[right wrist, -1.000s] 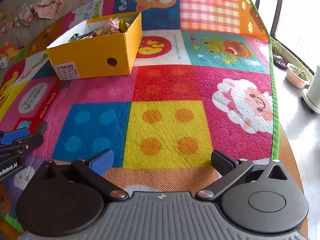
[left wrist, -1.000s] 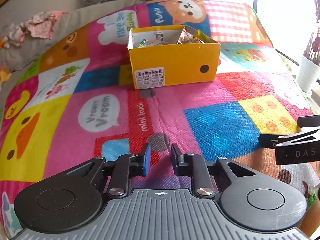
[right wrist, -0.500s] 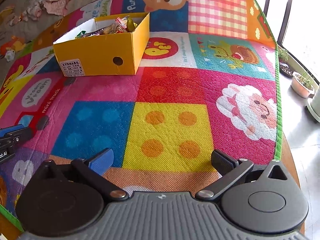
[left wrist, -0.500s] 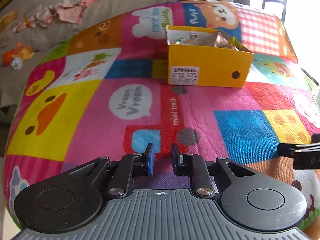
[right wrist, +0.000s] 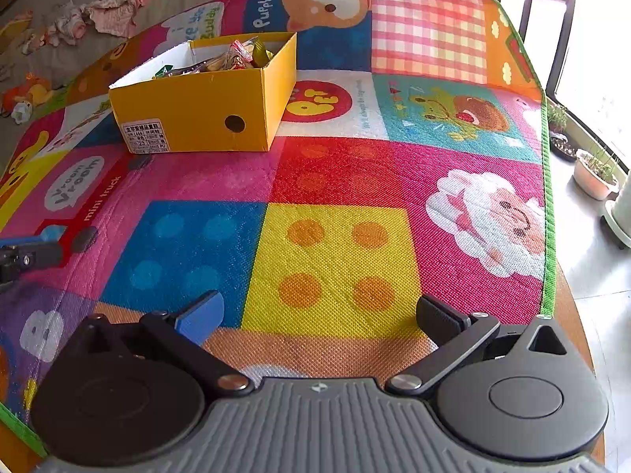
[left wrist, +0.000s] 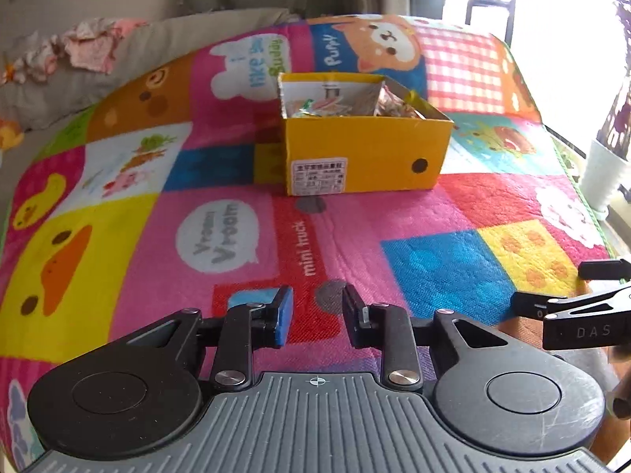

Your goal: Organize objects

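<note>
A yellow cardboard box (left wrist: pixel 366 153) (right wrist: pixel 205 118) stands open-topped on the colourful play mat (left wrist: pixel 236 205) (right wrist: pixel 335 181), filled with several snack packets (left wrist: pixel 347 104) (right wrist: pixel 232 57). My left gripper (left wrist: pixel 317 313) hovers low over the mat in front of the box; its jaws are opening and nothing is between them. My right gripper (right wrist: pixel 319 311) hangs over the yellow square with its jaws wide open and empty. Each gripper shows at the edge of the other's view: the right gripper (left wrist: pixel 568 307) and the left gripper (right wrist: pixel 23 252).
Crumpled clothes (right wrist: pixel 106 15) and small toys (right wrist: pixel 23 98) lie on the grey surface beyond the mat's far left. Potted plants (right wrist: pixel 595 173) stand on the floor to the right, past the mat's green edge (right wrist: pixel 548 236). A white pot (left wrist: pixel 603 177) sits by the window.
The left gripper's jaws have spread a little wider. The left view has swung slightly, so the box sits nearer its centre. The right gripper has stayed where it was.
</note>
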Tool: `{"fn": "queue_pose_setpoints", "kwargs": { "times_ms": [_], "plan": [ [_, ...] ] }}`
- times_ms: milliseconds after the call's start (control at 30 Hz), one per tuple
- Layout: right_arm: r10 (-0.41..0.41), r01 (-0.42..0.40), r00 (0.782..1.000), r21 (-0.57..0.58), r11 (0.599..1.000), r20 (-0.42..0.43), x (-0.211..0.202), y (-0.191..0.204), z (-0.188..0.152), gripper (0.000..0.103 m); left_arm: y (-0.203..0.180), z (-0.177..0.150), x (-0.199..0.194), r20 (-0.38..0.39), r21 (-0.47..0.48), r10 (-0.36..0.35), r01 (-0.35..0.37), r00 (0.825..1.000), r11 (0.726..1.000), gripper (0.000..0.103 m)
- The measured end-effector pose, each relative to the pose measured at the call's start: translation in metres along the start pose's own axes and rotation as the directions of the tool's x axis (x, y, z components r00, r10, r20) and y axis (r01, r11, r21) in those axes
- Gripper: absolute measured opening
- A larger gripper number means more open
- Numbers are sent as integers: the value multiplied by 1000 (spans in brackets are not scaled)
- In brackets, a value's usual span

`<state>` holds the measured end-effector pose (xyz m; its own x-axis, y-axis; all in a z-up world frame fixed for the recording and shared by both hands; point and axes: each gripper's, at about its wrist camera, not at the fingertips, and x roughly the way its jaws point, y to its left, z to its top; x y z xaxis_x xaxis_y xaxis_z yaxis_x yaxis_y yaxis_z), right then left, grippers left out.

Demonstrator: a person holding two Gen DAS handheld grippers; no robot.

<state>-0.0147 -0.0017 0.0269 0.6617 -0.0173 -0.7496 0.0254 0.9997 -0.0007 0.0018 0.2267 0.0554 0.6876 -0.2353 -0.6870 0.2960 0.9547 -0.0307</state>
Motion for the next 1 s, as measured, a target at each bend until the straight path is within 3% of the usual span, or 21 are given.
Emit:
{"fn": "queue_pose_setpoints", "kwargs": {
  "times_ms": [33, 133, 233, 300, 433, 600, 867, 1000],
  "plan": [
    [0, 0, 1000, 0, 1000, 3, 0, 0, 0, 103, -1, 0, 8, -28, -1, -25, 25, 999, 1000, 30],
    [-2, 2, 1000, 1, 1000, 5, -1, 0, 0, 103, -10, -5, 12, -24, 58, -9, 10, 1000, 998, 33],
    [11, -9, 999, 34, 999, -42, 0, -1, 9, 103, -11, -7, 10, -14, 31, -8, 8, 1000, 999, 33],
    [39, -38, 999, 55, 998, -13, -2, 1, 12, 103, -12, -9, 9, 3, 21, 0, -1, 1000, 1000, 33],
    [22, -22, 1000, -26, 999, 7, 6, 21, 9, 103, -15, -17, 6, 51, 38, 13, -15, 999, 999, 34],
    [1, -1, 998, 1, 1000, 60, 9, 28, 7, 103, -16, -19, 5, 62, 55, 10, -13, 998, 998, 32],
    [-3, 2, 997, 6, 1000, 73, 11, 28, 6, 103, -24, -18, 12, 84, -21, 40, -38, 996, 999, 36],
    [14, -14, 997, 0, 1000, 81, 11, 24, 5, 103, -19, -20, 11, 95, -50, 17, -12, 995, 999, 36]
  ]
}}
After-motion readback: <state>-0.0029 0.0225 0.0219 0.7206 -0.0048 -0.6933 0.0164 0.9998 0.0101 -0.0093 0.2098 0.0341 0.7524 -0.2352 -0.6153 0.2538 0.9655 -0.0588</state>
